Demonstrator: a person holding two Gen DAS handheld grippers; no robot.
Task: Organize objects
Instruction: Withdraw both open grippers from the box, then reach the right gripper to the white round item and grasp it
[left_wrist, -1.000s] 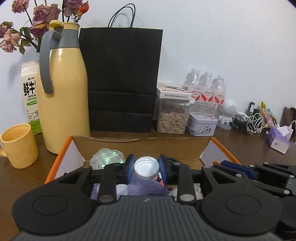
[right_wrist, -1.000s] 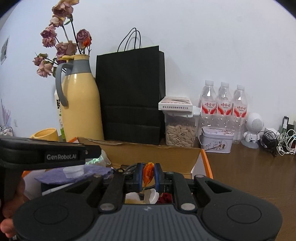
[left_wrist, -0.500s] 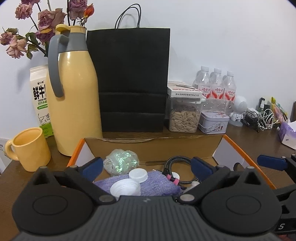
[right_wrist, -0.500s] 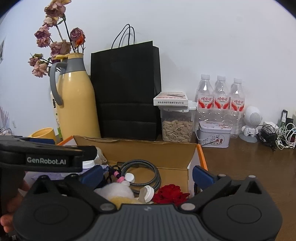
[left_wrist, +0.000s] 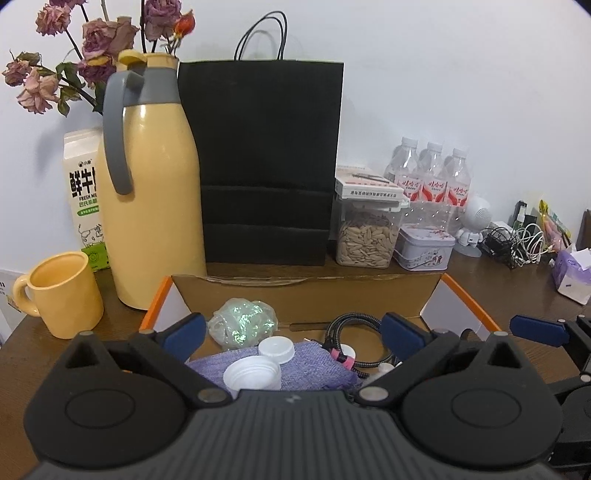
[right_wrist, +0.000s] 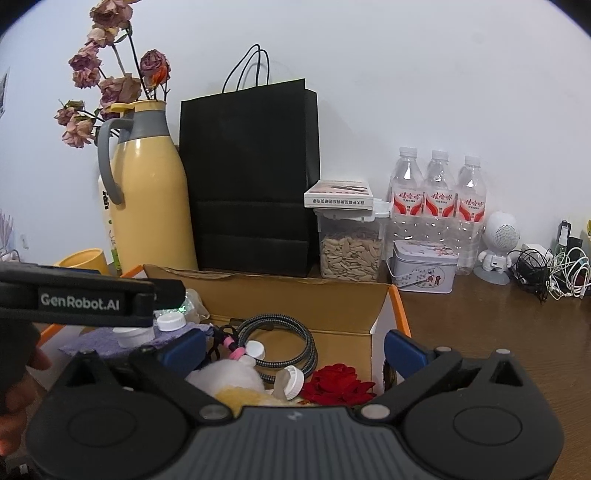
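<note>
An open cardboard box (left_wrist: 306, 291) with orange edges lies in front of both grippers. My left gripper (left_wrist: 293, 332) hangs open above it, with nothing between its blue pads. Under it a purple cloth (left_wrist: 314, 365) carries two white caps (left_wrist: 252, 374), next to a shiny wrapped ball (left_wrist: 242, 323) and a braided cable (left_wrist: 354, 325). My right gripper (right_wrist: 293, 350) is open too, over the same box (right_wrist: 295, 291). Below it lie the cable (right_wrist: 284, 332), a red flower (right_wrist: 338, 384), a white plush (right_wrist: 229, 376) and another cap (right_wrist: 293, 382).
Behind the box stand a yellow thermos (left_wrist: 151, 206), a black paper bag (left_wrist: 264, 162), a seed jar (left_wrist: 365, 236), a tin (left_wrist: 424, 247) and water bottles (left_wrist: 430, 181). A yellow mug (left_wrist: 61, 291) sits at left. Cables (right_wrist: 546, 269) lie at right. A hand (right_wrist: 14, 387) holds the left gripper.
Both grippers went from shut to wide open. The left let go of a white cap, which now lies on the purple cloth. The right let go of a small orange thing.
</note>
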